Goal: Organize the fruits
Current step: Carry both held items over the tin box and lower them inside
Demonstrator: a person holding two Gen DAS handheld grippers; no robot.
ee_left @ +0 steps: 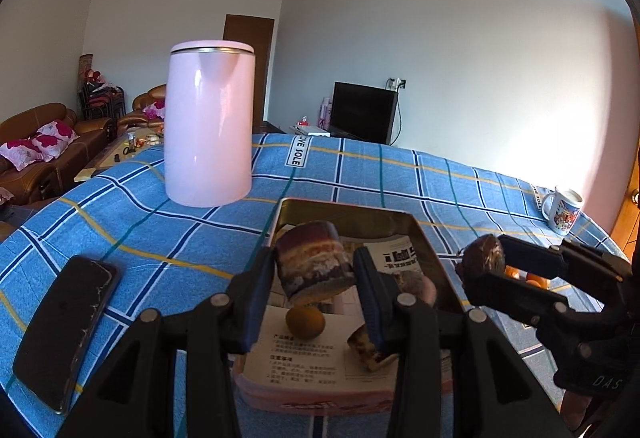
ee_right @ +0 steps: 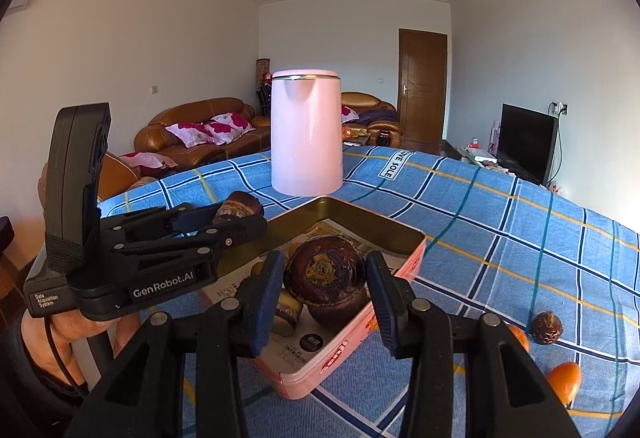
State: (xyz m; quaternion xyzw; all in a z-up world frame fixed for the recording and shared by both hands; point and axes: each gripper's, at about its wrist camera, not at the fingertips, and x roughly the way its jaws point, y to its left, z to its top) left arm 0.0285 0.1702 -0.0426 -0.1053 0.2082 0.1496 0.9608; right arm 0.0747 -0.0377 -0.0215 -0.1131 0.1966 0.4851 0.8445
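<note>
My left gripper [ee_left: 314, 266] is shut on a brown banded root chunk [ee_left: 312, 250], held above an open pink tin [ee_left: 352, 211] lined with printed paper. In the tin lie a small round brown fruit [ee_left: 306, 322] and other brown pieces [ee_left: 368, 352]. My right gripper [ee_right: 326, 270] is shut on a round dark-brown root [ee_right: 326, 282] over the same tin [ee_right: 368, 215]. Each gripper shows in the other's view: the right one [ee_left: 486, 262] beside the tin, the left one [ee_right: 240, 215] at its far-left rim. Oranges [ee_right: 564, 378] and a small brown bulb [ee_right: 546, 326] lie on the cloth to the right.
A tall pink kettle [ee_left: 210, 121] stands behind the tin on the blue checked cloth [ee_right: 500, 238]. A black phone [ee_left: 66, 326] lies at the left, and a printed mug [ee_left: 564, 209] stands near the far right edge. A person's hand [ee_right: 60, 338] holds the left gripper's handle.
</note>
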